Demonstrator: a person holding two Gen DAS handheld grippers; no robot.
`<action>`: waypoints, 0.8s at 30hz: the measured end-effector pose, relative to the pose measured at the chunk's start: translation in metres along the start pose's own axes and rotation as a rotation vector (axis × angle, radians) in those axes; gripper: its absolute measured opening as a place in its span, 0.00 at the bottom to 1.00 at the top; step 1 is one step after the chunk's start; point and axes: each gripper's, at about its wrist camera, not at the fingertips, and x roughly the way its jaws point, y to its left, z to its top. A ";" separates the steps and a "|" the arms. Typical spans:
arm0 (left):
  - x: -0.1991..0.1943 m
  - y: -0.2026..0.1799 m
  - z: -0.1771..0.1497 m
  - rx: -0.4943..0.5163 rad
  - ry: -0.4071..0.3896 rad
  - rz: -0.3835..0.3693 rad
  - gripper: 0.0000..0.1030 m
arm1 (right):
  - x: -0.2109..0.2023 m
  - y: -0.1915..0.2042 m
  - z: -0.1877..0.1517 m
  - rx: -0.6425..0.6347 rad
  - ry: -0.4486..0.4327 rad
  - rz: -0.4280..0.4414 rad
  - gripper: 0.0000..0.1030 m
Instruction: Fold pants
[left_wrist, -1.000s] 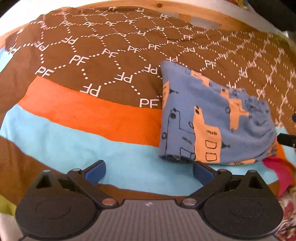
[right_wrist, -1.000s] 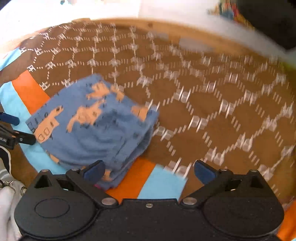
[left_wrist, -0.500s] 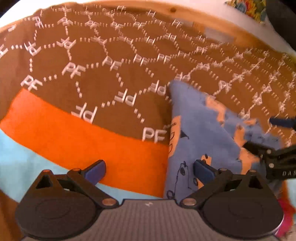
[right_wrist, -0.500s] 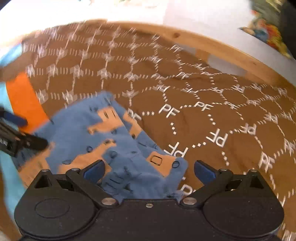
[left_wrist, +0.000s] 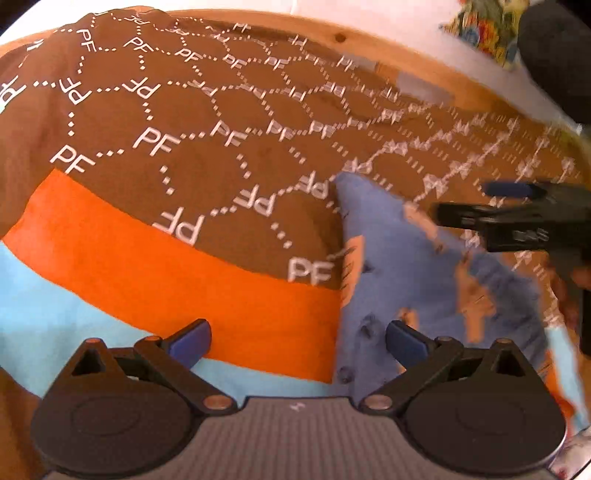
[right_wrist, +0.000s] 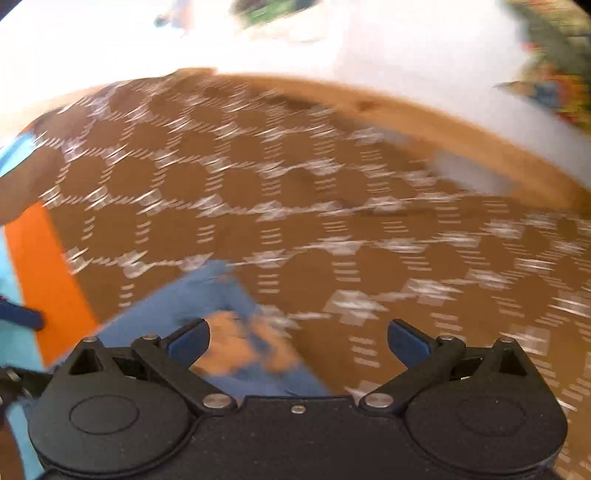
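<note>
Blue truck-print pants (left_wrist: 402, 280) already a compact folded bundle lower right on bedspread (left_wrist: 221, 155); left gripper (left_wrist: 297, 341) and right gripper (right_wrist: 298, 341) both wide, empty, maybe final tidy left

Your left gripper (left_wrist: 297, 341), a black two-finger tool with blue pads (left_wrist: 190, 341), had its jaws spread wide with nothing between them. Your right gripper (right_wrist: 297, 341), the same black build with blue fingertips (right_wrist: 408, 341), was likewise spread wide and empty. In the left wrist view that right gripper (left_wrist: 476, 203) reached in from the right edge, well ahead of the left one, its fingers pointing leftward.
</note>
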 end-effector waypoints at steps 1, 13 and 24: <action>0.001 -0.001 -0.002 0.020 -0.002 0.009 1.00 | 0.019 0.007 0.000 -0.036 0.039 0.013 0.99; -0.012 -0.003 0.027 0.029 -0.112 -0.015 1.00 | -0.047 -0.026 -0.025 0.002 -0.096 -0.243 0.99; 0.036 -0.017 0.045 0.080 -0.068 0.053 1.00 | -0.067 -0.034 -0.087 0.112 0.030 -0.432 0.99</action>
